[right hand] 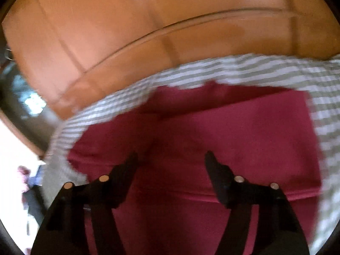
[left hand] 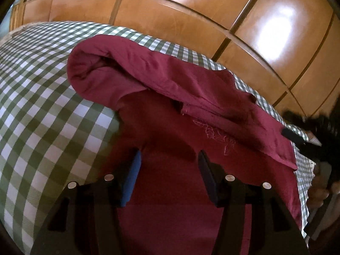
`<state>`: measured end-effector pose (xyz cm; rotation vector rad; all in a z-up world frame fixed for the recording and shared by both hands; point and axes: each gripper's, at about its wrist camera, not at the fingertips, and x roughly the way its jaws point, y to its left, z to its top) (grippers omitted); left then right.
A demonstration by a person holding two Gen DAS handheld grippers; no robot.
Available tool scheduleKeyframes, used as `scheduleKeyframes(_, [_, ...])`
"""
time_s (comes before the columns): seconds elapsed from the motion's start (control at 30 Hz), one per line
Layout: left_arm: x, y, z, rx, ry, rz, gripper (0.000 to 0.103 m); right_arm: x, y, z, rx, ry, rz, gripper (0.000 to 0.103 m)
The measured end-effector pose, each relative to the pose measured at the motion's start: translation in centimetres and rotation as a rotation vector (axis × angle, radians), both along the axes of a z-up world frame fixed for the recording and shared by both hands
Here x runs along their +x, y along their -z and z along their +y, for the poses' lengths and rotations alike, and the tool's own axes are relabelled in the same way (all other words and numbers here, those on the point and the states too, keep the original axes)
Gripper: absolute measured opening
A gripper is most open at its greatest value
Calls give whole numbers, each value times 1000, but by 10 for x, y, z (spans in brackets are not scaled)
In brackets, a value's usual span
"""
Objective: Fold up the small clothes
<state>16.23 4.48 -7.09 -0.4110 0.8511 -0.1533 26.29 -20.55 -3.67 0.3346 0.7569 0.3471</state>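
Both hand-held grippers, left (left hand: 167, 159) and right (right hand: 171, 159), spread apart over red cloth (left hand: 170, 110); right view blurred; checked surface (left hand: 42, 106) at nine o'clock.

The right gripper (right hand: 171, 156) hangs over a maroon garment (right hand: 244, 140), its two black fingers (right hand: 125, 176) spread wide with only cloth showing in the gap between them. The garment spreads ahead of the tool and to its right, a folded layer lying on top with a straight edge. It rests on a green-and-white checked cloth (right hand: 327, 97), heavily blurred. Beyond that, ahead of the fingers, stand glossy orange-brown wooden panels (right hand: 127, 21).
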Motion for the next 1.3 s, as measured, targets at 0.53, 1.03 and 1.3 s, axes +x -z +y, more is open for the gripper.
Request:
scheduleKeyframes(0.53, [-9, -33, 41, 27, -199, -68, 68, 11, -50, 54, -229, 8, -147, 12])
scheduleKeyframes(1.03, [55, -9, 29, 211, -209, 117, 54, -33, -61, -88, -203, 321, -190, 6])
scheduleKeyframes(1.3, [41, -9, 7, 267, -125, 114, 48, -25, 49, -137, -176, 448, 39, 6])
